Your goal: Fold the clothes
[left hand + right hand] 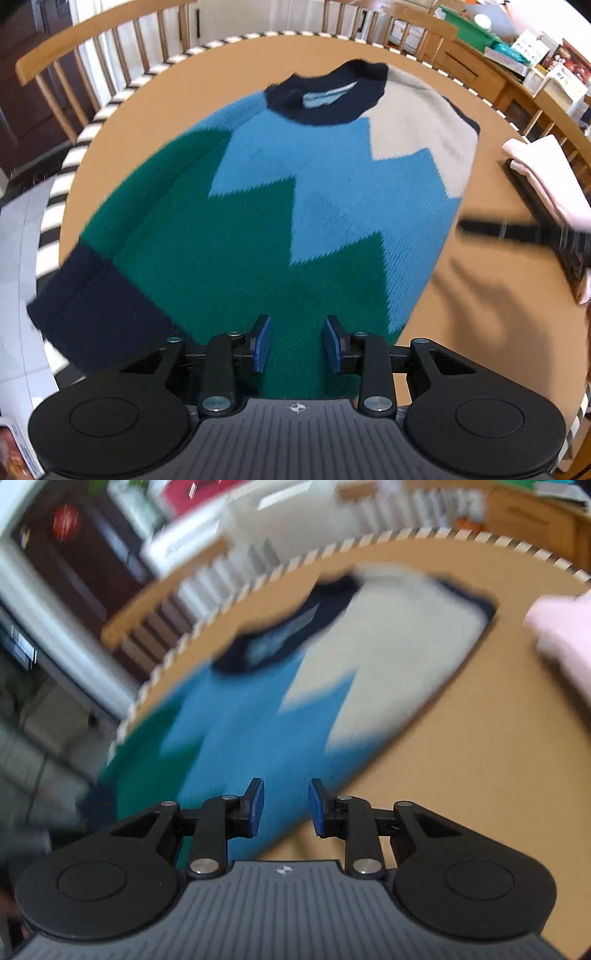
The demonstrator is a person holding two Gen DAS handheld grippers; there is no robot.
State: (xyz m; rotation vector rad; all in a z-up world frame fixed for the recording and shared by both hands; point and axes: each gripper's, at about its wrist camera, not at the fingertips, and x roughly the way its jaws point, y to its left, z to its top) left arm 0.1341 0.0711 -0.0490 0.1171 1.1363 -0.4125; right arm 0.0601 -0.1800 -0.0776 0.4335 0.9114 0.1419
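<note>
sweater (288, 206) flat on table (480, 295) | pink folded cloth (546, 177) beside

I can read no words or numbers from either camera. The one clear mark I find is a small white compass-like emblem (296, 408) on the grey ribbed body of the left gripper, and a similar white emblem (284, 869) on the right gripper's body. At the far right, the boxes and cards (550, 62) on the wooden sideboard carry print, but it is too small for me to make out. At the near left edge a box (14, 450) shows print that is unreadable too.
</note>
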